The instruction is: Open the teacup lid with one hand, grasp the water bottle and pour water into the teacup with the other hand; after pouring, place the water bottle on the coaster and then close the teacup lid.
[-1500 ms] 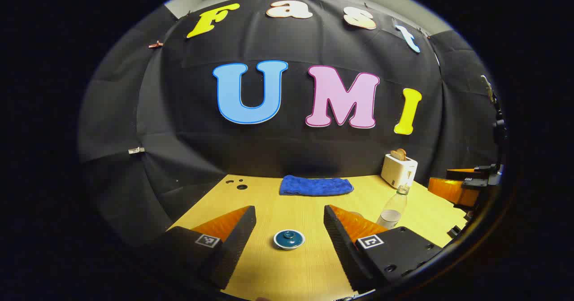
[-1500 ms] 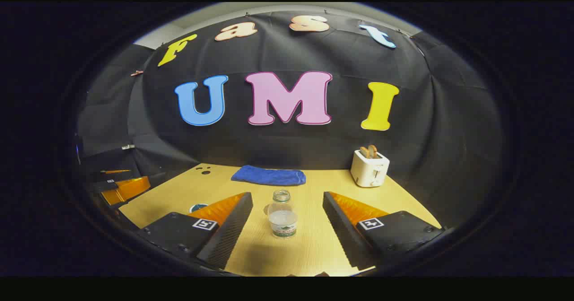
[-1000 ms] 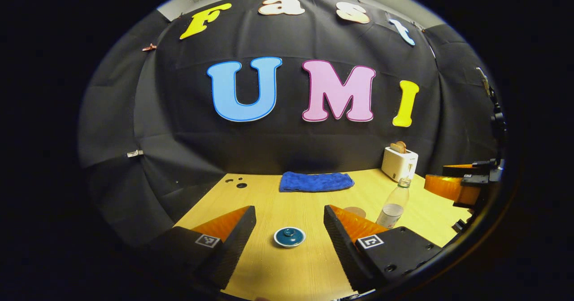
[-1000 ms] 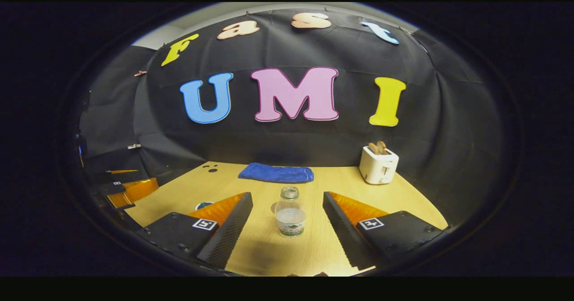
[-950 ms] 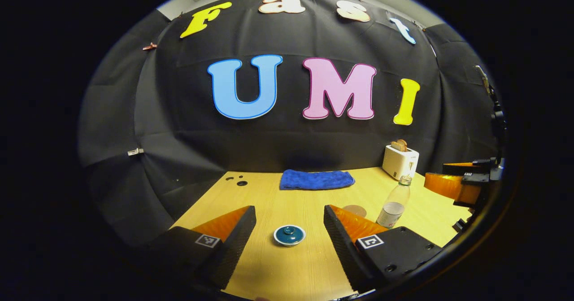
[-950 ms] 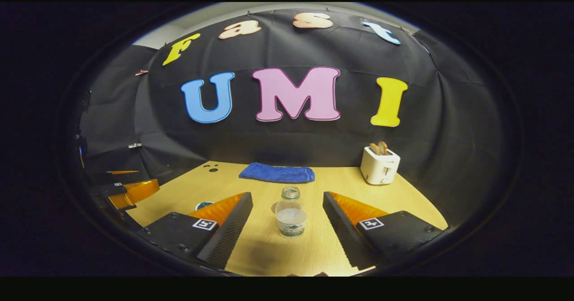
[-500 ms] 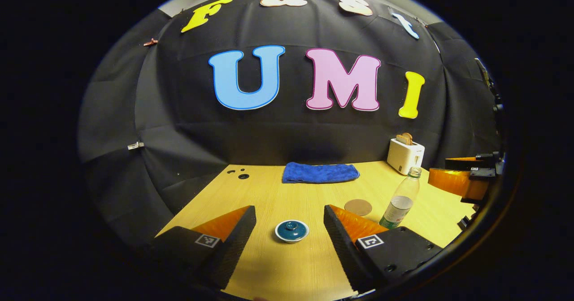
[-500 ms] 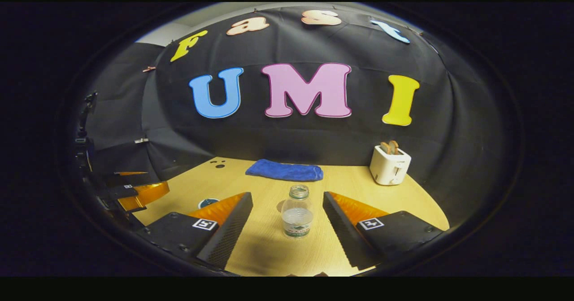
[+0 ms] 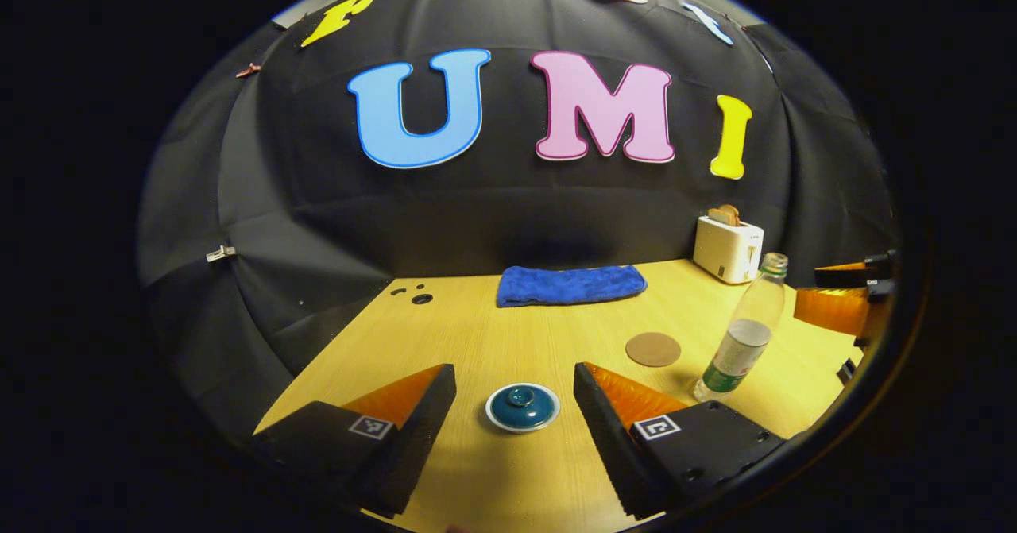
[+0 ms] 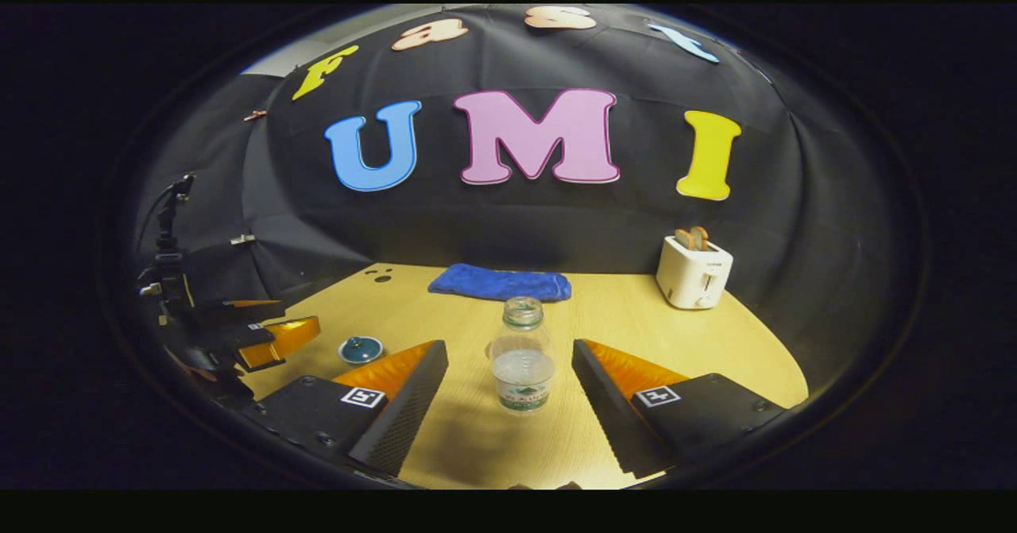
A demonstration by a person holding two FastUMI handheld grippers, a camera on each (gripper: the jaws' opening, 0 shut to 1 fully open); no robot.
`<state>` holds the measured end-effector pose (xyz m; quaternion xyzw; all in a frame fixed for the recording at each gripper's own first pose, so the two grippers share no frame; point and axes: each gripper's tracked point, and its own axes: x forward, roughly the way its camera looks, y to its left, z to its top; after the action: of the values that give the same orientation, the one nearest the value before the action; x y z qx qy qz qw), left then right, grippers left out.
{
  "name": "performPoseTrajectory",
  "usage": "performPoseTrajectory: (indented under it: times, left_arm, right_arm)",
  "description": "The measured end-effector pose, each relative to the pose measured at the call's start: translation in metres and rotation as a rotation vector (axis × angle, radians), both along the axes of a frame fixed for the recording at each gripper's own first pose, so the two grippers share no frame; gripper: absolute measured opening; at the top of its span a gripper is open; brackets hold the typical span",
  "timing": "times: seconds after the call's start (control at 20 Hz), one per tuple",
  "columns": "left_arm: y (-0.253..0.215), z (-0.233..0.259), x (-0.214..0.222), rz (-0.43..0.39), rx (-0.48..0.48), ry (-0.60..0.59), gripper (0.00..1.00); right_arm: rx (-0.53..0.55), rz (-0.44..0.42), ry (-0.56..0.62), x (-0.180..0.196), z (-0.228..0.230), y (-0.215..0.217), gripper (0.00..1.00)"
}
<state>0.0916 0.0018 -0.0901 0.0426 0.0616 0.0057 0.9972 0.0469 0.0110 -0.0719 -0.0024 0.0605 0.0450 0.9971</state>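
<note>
In the left gripper view, the teacup (image 9: 523,408) sits on the table (image 9: 508,334) with its lid on, directly ahead of our left gripper (image 9: 515,418) and between its two fingers, touching neither. We hold that gripper wide. The coaster (image 9: 653,349) lies ahead and to the right of it, bare, and the bottle (image 9: 740,333) stands upright just right of the coaster, apart from it.

In the right gripper view, the bottle (image 10: 521,358) stands capless and partly filled between the fingers of our right gripper (image 10: 510,398), a clear gap on each side. That gripper is also wide. The teacup (image 10: 361,350) is off to its left, near the left gripper (image 10: 270,334) seen farther out.

Beyond both grippers, a blue cloth (image 10: 500,284) lies at the far edge of the table, and a toaster (image 10: 694,272) stands to the far right.
</note>
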Motion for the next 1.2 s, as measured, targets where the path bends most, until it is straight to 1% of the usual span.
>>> performPoseTrajectory:
  times: [0.15,0.2,0.25,0.3,0.35,0.4,0.45,0.6,0.65,0.85,0.95,1.0,1.05,1.2]
  left_arm:
    - [-0.001,-0.019,0.023,-0.012,0.016,0.012,0.94]
    - [-0.002,-0.027,0.029,-0.019,0.023,0.02,0.93]
    - [-0.002,-0.034,0.036,-0.025,0.03,0.027,0.96]
    - [-0.001,-0.04,0.04,-0.024,0.04,0.029,0.87]
    - [-0.001,-0.045,0.045,-0.025,0.048,0.031,0.87]
    - [0.0,-0.051,0.049,-0.027,0.053,0.035,0.84]
    - [-0.001,-0.056,0.052,-0.033,0.053,0.042,0.7]
    - [-0.003,-0.067,0.059,-0.047,0.048,0.052,0.69]
    - [-0.002,-0.07,0.062,-0.045,0.046,0.059,0.67]
    - [0.0,-0.076,0.069,-0.028,0.013,0.063,0.64]
    - [0.001,-0.08,0.071,-0.026,0.016,0.07,0.62]
    - [0.001,-0.081,0.071,-0.033,0.015,0.07,0.57]
    - [0.0,-0.079,0.071,-0.035,0.019,0.065,0.58]
    - [-0.002,-0.079,0.071,-0.044,0.042,0.061,0.47]
  right_arm:
    - [0.007,-0.007,0.007,0.008,-0.009,0.0,0.98]
    - [0.005,-0.01,0.005,0.011,-0.011,0.0,0.99]
    - [0.002,-0.011,0.006,0.013,-0.015,0.0,0.98]
    - [0.001,-0.01,0.011,0.015,-0.019,0.002,0.98]
    - [0.0,-0.008,0.019,0.016,-0.022,0.004,0.98]
    - [0.001,-0.005,0.022,0.017,-0.024,0.006,0.98]
    - [-0.001,-0.003,0.022,0.018,-0.025,0.007,0.98]
    - [-0.016,0.006,0.025,0.02,-0.03,0.011,0.98]
    - [-0.021,0.006,0.025,0.02,-0.031,0.012,0.98]
    - [-0.014,-0.004,0.037,0.024,-0.039,0.011,0.98]
    - [-0.002,-0.008,0.012,0.026,-0.036,0.013,0.98]
    - [-0.006,-0.007,0.013,0.028,-0.037,0.014,0.98]
    - [-0.012,-0.006,0.016,0.029,-0.04,0.015,0.98]
    - [-0.003,-0.008,0.019,0.032,-0.04,0.015,1.0]
